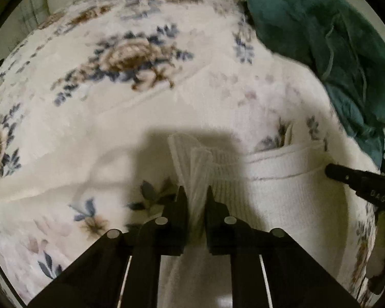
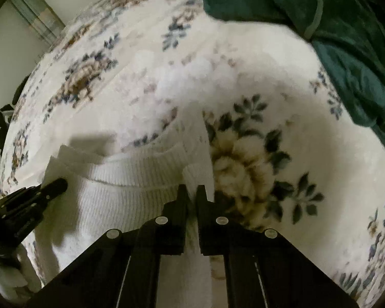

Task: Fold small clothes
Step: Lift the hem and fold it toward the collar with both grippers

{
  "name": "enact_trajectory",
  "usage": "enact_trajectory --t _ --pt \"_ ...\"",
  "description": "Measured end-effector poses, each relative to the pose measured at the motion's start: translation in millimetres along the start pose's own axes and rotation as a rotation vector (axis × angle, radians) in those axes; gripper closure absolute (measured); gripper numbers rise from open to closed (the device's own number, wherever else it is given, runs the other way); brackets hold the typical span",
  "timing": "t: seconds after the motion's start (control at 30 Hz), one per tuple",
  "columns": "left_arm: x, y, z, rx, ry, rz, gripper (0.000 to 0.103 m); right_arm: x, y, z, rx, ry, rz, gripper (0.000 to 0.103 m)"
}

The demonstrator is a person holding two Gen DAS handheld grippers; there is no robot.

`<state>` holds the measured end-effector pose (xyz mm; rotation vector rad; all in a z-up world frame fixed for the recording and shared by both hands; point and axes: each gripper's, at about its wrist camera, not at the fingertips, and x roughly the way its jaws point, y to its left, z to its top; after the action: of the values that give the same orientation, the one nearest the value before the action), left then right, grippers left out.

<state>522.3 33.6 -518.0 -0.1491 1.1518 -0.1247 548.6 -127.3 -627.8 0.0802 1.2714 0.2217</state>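
A small white ribbed garment (image 1: pixel 277 179) lies on a floral blanket (image 1: pixel 141 89). In the left wrist view my left gripper (image 1: pixel 196 192) is shut on a bunched fold of the garment's left side, and the cloth rises between the black fingers. The right gripper (image 1: pixel 331 170) shows at the far right edge. In the right wrist view the garment (image 2: pixel 131 182) spreads to the left, and my right gripper (image 2: pixel 191 190) is shut on its right edge, a thin strip of cloth pinched between the fingers. The left gripper (image 2: pixel 61 183) pokes in from the left.
A dark green fleece blanket (image 1: pixel 320 33) is heaped at the back right, seen too in the right wrist view as the green blanket (image 2: pixel 320 12). The floral blanket (image 2: pixel 243 154) covers the whole surface. A wall and striped curtain (image 2: pixel 36 12) stand beyond the far left edge.
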Motion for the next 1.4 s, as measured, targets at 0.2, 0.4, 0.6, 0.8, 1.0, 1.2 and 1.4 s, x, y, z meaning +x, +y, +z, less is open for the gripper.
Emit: enact_trajectory --t 0.2,0.4,0.6,0.8,1.0,1.2,1.4 --pt "-34 17 4 -0.097 -0.075 -0.072 0.095 -28 3 0 0.000 -0.084 -0.005 0.099" --pt "-1 42 26 -0.181 0.007 -0.100 0.095 -38 5 23 0.031 -0.125 -0.001 0.099" --pt "40 57 19 -0.210 0.142 -0.136 0.092 21 4 45 0.035 0.014 -0.010 0.099" --pt "9 86 -8 -0.370 0.168 -0.322 0.044 22 -40 24 0.186 0.146 0.188 0.057" --pt "-25 92 -73 -0.487 0.185 -0.494 0.041 -2 -89 -54 0.373 0.229 0.424 0.047" --pt "-25 65 -113 -0.453 0.157 -0.411 0.086 22 -84 -131 0.503 0.357 0.601 0.047" --pt "-33 77 -108 -0.458 0.123 -0.320 0.096 14 -82 -139 0.540 0.259 0.571 0.096"
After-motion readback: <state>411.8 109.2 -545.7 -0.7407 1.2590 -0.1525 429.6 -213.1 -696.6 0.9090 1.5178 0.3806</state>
